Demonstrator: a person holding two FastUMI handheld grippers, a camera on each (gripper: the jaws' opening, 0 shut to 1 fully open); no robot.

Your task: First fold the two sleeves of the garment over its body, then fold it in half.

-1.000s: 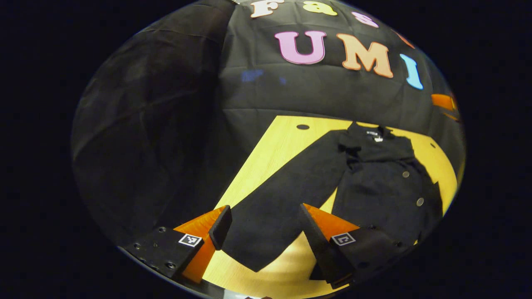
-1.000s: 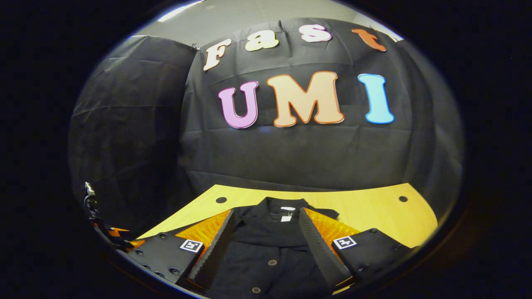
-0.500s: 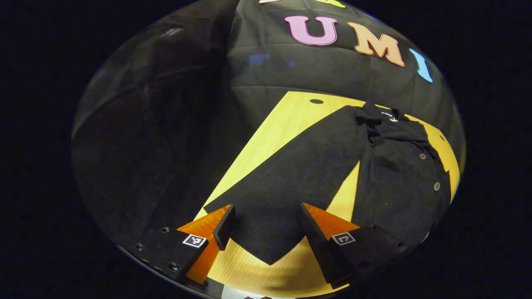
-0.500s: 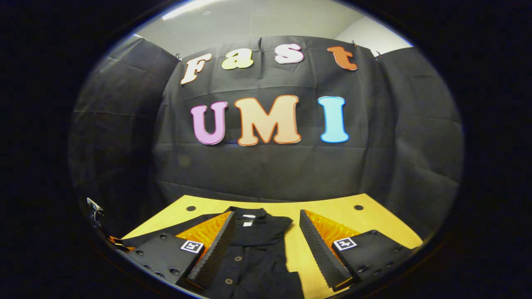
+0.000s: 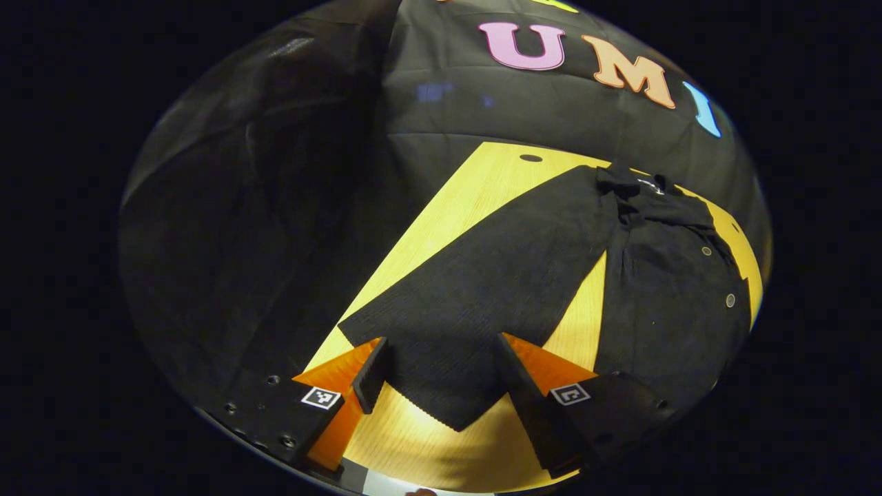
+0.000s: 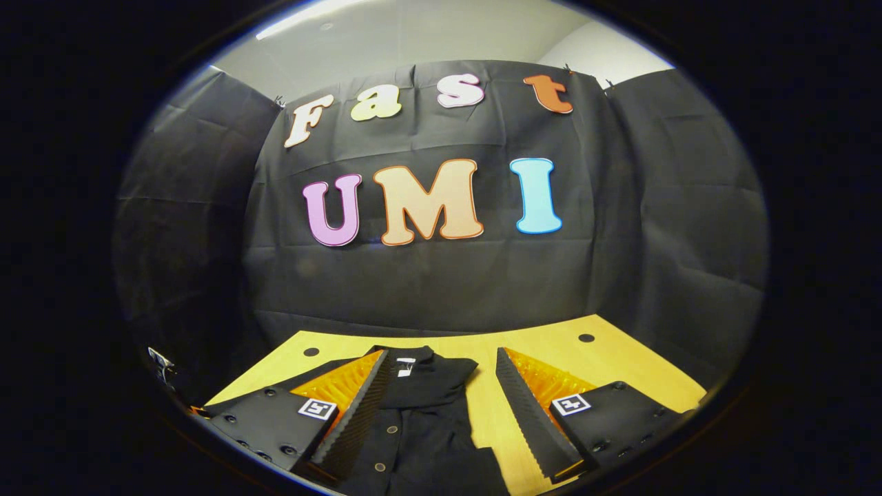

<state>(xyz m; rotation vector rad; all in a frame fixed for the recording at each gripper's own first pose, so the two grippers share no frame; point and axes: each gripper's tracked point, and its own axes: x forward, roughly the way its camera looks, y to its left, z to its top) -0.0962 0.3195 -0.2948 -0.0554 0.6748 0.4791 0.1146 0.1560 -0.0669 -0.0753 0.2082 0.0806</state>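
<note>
The black button-front shirt (image 5: 661, 289) lies flat on the yellow wooden counter (image 5: 468, 200), collar toward the far wall, and its left sleeve (image 5: 482, 303) stretches out diagonally toward the near left, well clear of the body. Over the last second the left gripper (image 5: 441, 379) has dropped and crept forward over that sleeve: the cuff end (image 5: 448, 393) now sits between its two widely spread fingers, with bare counter showing just below the cuff's corner. No pinch yet (the fingers stand apart on either side of the fabric, not pressing on it). The right gripper (image 6: 441, 406) has meanwhile swung a little to the right and lifted its gaze; it hovers with fingers spread wide above the shirt's collar (image 6: 420, 368) and button placket, holding nothing. Neither sleeve has been folded, so the task looks to be at its very start, and the shift suggests the left sleeve is the first target: the likely next step is closing on the cuff and carrying it across the body.
</note>
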